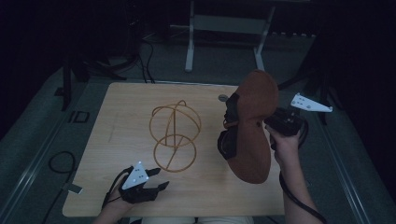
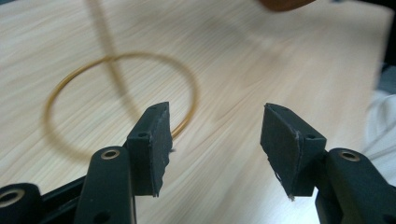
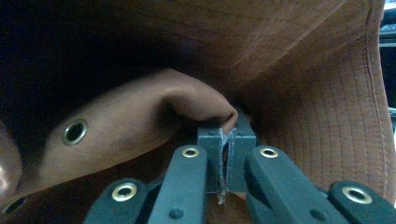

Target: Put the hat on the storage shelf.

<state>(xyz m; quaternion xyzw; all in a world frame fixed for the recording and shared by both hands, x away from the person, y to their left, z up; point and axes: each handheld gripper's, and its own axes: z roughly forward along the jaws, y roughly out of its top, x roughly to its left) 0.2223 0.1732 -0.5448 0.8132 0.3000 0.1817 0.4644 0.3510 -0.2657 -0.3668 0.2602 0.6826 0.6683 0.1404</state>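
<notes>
- The right gripper [image 3: 223, 161] has its black jaws pressed together on a fold of brown fabric; in the right gripper view the pinched fold bulges up just above the jaw tips.
- That fabric belongs to a brown hat [image 1: 252, 126], rust-coloured and soft, with a broad stitched brim. Rows of fine stitching run across the brim in the right gripper view, and a small metal eyelet [image 3: 75, 131] sits in the crown wall to the left of the jaws.
- In the high view the hat hangs in the air above the right part of the tabletop, tilted, its brim facing the camera and a dark inner band or strap at its left side.
- The right hand [image 1: 282, 142] grips the tool from below with the forearm rising from the near right corner of the tabletop; the grey three-cornered plate points away to the right.
- The left gripper [image 2: 215, 140] has its jaws spread wide with nothing between them, the flat black pads facing each other over bare wood.
- Just beyond its left jaw lies the round base ring of a wire stand [image 1: 174, 135], thin golden-brown wire bent into hoops: a ring flat on the wood and crossing loops standing above it, near the middle of the tabletop.
- The left hand [image 1: 122, 198] holds its gripper low at the near edge, left of centre, pointing right.
- The table [image 1: 121, 107] is pale wood with a straight grain and rounded corners.
</notes>
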